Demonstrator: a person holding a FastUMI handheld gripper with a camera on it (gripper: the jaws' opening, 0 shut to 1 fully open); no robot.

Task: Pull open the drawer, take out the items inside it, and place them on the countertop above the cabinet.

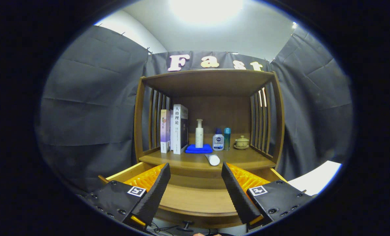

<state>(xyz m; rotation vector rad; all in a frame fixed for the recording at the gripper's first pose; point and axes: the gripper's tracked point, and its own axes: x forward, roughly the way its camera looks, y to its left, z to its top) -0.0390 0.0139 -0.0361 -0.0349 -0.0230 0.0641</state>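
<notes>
Now your hand-held gripper is wide open and holds nothing above the pulled-out drawer. Its inside looks bare, and a white tube lies at the desk edge; I think a careless bump could roll it off.

My gripper hangs with its fingers spread wide and empty over the pulled-open drawer of the wooden cabinet. Beyond the fingers, a white tube lies on the countertop. Behind it I see upright books, a pump bottle on a blue cloth, two small bottles and a lidded cup.
</notes>
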